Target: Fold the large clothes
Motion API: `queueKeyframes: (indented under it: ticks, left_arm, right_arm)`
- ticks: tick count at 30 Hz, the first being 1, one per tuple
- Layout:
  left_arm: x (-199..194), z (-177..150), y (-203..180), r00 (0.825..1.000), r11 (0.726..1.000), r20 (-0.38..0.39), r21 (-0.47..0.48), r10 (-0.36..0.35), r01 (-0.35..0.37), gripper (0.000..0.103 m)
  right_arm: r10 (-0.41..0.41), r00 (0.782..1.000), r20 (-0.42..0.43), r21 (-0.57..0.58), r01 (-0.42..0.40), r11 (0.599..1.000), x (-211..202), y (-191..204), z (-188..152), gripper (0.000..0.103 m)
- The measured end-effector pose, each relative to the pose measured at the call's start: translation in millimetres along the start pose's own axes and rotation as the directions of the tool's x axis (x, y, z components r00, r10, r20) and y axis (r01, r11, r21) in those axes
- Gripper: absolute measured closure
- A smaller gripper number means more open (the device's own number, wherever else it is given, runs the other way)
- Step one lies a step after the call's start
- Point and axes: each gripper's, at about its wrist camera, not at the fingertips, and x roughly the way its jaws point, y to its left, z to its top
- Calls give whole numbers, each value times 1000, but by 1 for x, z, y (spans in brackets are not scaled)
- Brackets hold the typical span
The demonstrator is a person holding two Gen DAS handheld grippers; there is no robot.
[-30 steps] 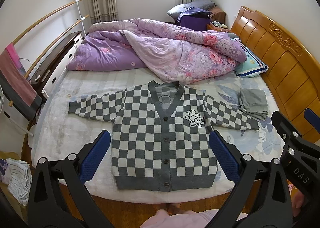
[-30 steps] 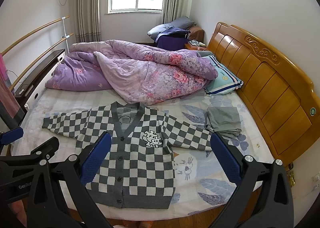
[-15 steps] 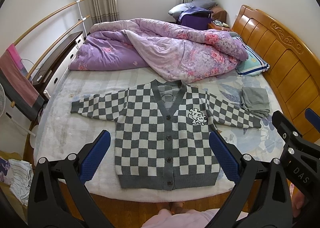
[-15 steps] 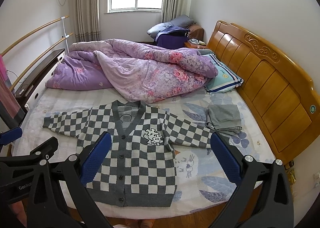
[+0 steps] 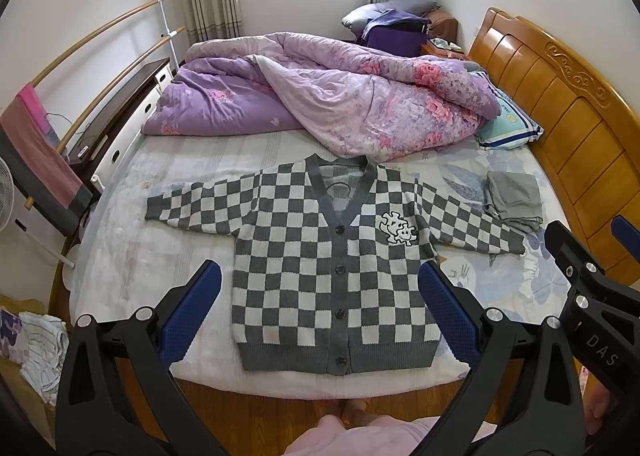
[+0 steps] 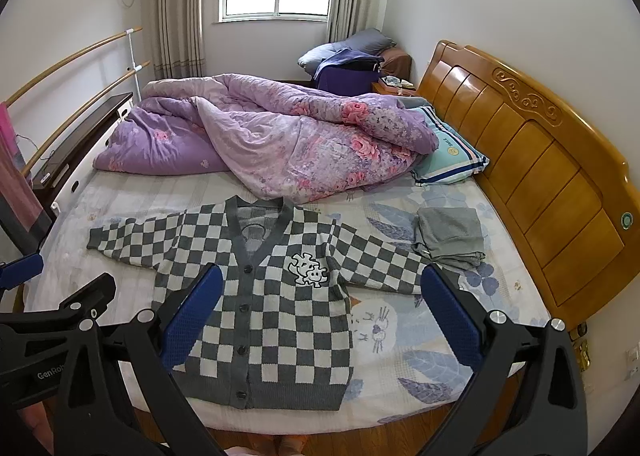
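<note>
The room is a bedroom with a window at the far wall, and the bed (image 5: 120,240) takes almost all of the view; a wooden headboard (image 5: 560,104) stands along its right side and a purple quilt (image 5: 340,96) is bunched on the far half. On the near half lies the checked cardigan (image 5: 332,268), buttoned, front side up, both sleeves stretched out to the sides, its hem near the bed edge that faces me.

Compared with one second ago, the cardigan has slid a little lower and grown larger in both my views. So I have moved slightly closer to the bed, but nothing on it has changed: the cardigan is not yet touched and no fold is begun. I judge the task is at its very start, in the approach.

My left gripper (image 5: 320,312) is released, the blue pads wide apart and holding nothing; the body of the cardigan shows between them, well below. My right gripper (image 6: 320,316) is also spread and empty, above the right half of the cardigan. A small folded grey garment (image 6: 448,234) lies just beside the right sleeve end.
</note>
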Motion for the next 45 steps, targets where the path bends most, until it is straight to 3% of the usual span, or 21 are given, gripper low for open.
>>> queueKeyframes:
  ticks: [4, 6, 15, 25, 31, 35, 40, 43, 45]
  left_arm:
    - [-6, -9, 5, 1000, 1000, -12, -12, 1, -2, 5]
    - [-7, -3, -14, 1000, 1000, -17, -10, 15, -15, 5]
    - [-15, -1, -26, 998, 998, -49, -41, 40, -42, 5]
    - [-14, 0, -25, 998, 992, -57, -127, 8, -15, 5]
    - [-4, -4, -19, 996, 986, -83, -162, 28, -42, 5]
    - [7, -6, -8, 991, 981, -89, -162, 96, -110, 5]
    - [28, -6, 22, 983, 972, -124, -178, 135, -156, 5]
    - [42, -3, 48, 981, 964, -127, -203, 149, -172, 5]
    - [56, 2, 71, 984, 961, -123, -230, 131, -157, 5]
  right_arm:
    - [12, 1000, -3, -2, -12, 1000, -1, -1, -5, 7]
    - [20, 1000, -3, -7, -20, 1000, -2, -3, -8, 7]
    - [71, 997, -20, -31, -72, 997, 3, -15, -5, 7]
    - [171, 984, -58, -69, -175, 982, 25, -11, -1, 7]
    - [228, 969, -95, -130, -240, 962, 41, 2, 1, 7]
    - [268, 956, -121, -146, -284, 948, 53, 18, 1, 7]
    - [326, 931, -163, -157, -351, 923, 72, 48, 4, 7]
    - [380, 906, -188, -144, -408, 901, 89, 74, 11, 7]
    - [397, 895, -206, -138, -428, 893, 100, 92, 16, 8]
